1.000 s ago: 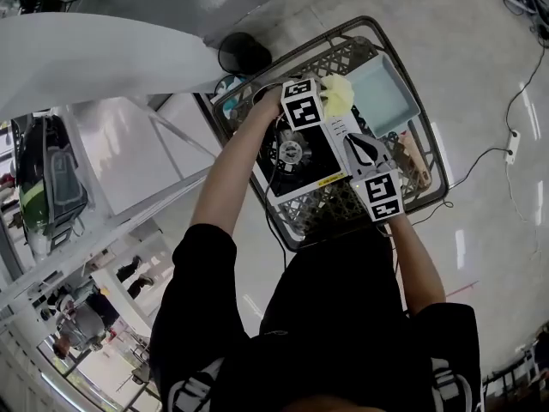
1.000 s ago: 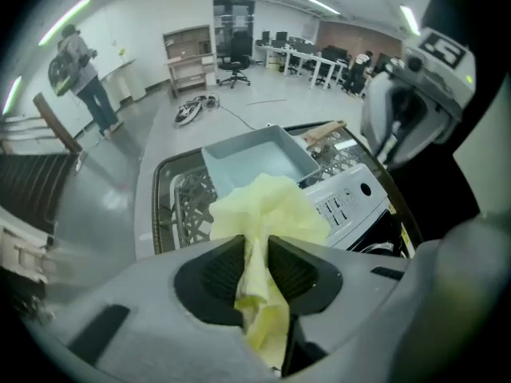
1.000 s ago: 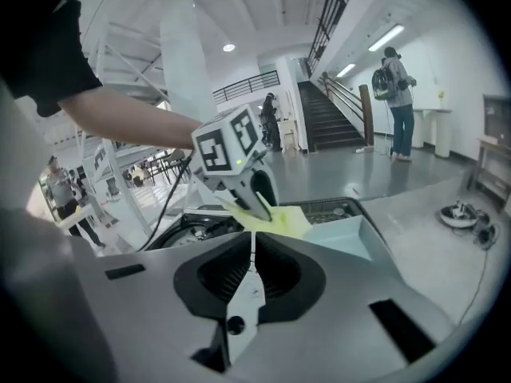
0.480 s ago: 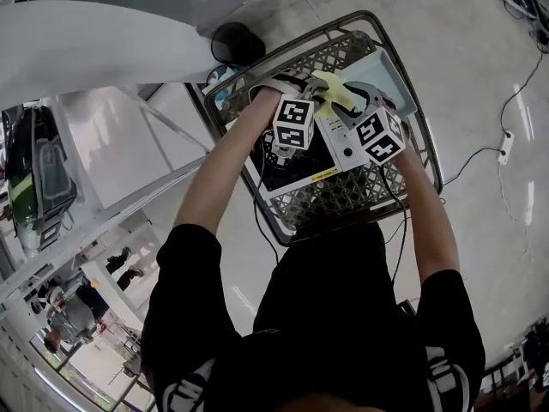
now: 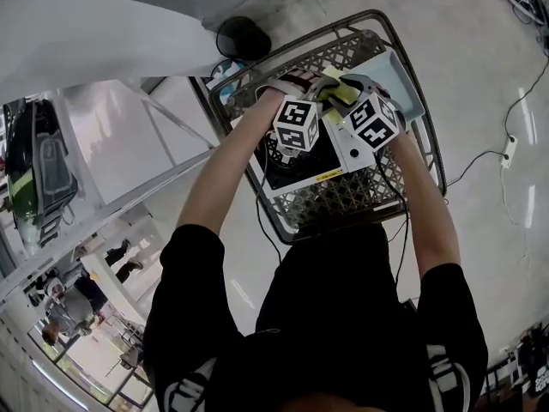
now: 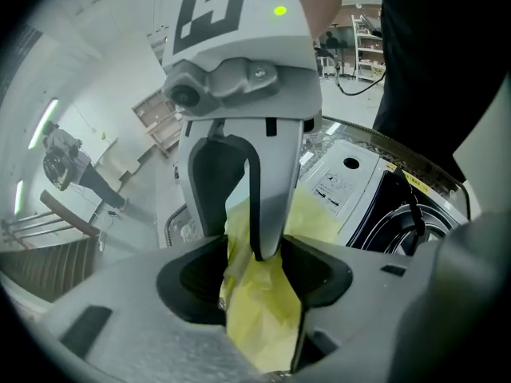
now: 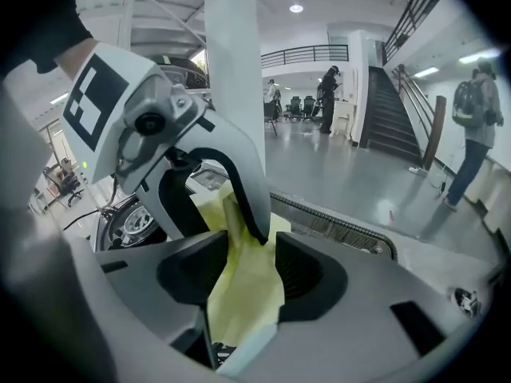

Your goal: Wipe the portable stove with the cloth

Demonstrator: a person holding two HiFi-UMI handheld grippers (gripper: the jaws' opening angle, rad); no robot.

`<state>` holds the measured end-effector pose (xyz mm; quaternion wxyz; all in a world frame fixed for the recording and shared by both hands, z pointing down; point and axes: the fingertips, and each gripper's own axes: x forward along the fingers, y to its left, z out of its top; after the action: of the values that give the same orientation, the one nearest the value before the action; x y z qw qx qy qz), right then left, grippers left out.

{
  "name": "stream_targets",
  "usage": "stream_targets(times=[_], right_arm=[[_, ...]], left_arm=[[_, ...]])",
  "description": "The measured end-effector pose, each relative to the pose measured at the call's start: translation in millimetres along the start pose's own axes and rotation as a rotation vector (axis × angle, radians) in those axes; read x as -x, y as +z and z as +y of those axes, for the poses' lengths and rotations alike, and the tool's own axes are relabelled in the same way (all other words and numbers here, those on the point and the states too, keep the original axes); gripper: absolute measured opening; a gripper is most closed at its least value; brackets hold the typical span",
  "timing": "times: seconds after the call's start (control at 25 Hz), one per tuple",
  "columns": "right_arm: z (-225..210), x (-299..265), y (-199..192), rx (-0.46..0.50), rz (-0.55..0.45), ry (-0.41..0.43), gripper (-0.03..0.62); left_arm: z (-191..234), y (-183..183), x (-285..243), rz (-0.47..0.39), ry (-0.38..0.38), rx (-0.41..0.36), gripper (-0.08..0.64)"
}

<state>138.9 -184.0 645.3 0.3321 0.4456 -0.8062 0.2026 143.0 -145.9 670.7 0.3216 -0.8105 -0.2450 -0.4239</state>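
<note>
Over the basket (image 5: 426, 136): we hold the left gripper (image 6: 254, 287) and the right gripper (image 7: 252, 271) nose to nose. Their marker cubes sit side by side above the far end of the portable stove (image 5: 302, 168), and the cloth (image 5: 337, 93) is bunched between their tips.
Cloth: yellow and crumpled, it runs through the gap of both pairs of jaws. We cannot tell whether its lower end touches the stove top.
Left jaws: they have just been opening and now stand wide apart. The cloth lies loose in the gap, and one finger (image 6: 267, 214) of the right gripper pokes in beside it. We see no pad pressing on the fabric.
Right jaws: they have just been closing a little from their widest and are well apart. The cloth lies between them next to a finger (image 7: 239, 158) of the left gripper, and nothing is clamped.
Stove: it has a white body and a black top, and it lies inside the wire mesh. Its round burner (image 5: 276, 149) sits under the left gripper's cube, and the white control end sits under the right gripper's cube.
Tray (image 5: 403, 82): pale blue, in the basket's far right corner, just beyond the cloth.
Floor: grey and glossy, with a round black object (image 5: 243, 38) beyond the basket's far rim.
</note>
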Motion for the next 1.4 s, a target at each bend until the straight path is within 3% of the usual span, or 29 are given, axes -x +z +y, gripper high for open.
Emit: stream_targets(times=[0.28, 0.48, 0.72, 0.8, 0.96, 1.12, 1.28, 1.4], right_arm=[[1.3, -9.5, 8.8, 0.051, -0.007, -0.018, 0.193], [2.1, -15.0, -6.4, 0.087, 0.044, -0.062, 0.057], [-0.6, -12.2, -7.5, 0.042, 0.018, -0.11, 0.057], [-2.2, -12.1, -7.5, 0.001, 0.014, -0.122, 0.06], [-12.5, -10.3, -10.0, -0.143, -0.001, -0.194, 0.101], [-18.5, -9.1, -19.8, -0.395, -0.034, -0.241, 0.117], [-18.1, -7.1, -24.5, -0.522, -0.048, -0.251, 0.159], [-12.8, -10.0, -24.6, -0.534, -0.039, -0.248, 0.166]], left_arm=[[1.7, -0.4, 1.0, -0.007, 0.036, -0.017, 0.229], [7.5, -6.1, 17.3, -0.031, 0.083, 0.104, 0.229], [17.7, -29.3, 55.5, -0.03, 0.207, 0.287, 0.229], [17.8, -42.1, 76.3, -0.036, 0.285, 0.415, 0.229], [13.4, -60.1, 122.5, -0.094, 0.463, 0.771, 0.216], [-11.6, -70.2, 153.5, -0.174, 0.637, 1.132, 0.044], [-50.0, -79.5, 155.8, -0.299, 0.695, 1.539, 0.017], [-69.1, -77.9, 149.4, -0.343, 0.714, 1.715, 0.017]])
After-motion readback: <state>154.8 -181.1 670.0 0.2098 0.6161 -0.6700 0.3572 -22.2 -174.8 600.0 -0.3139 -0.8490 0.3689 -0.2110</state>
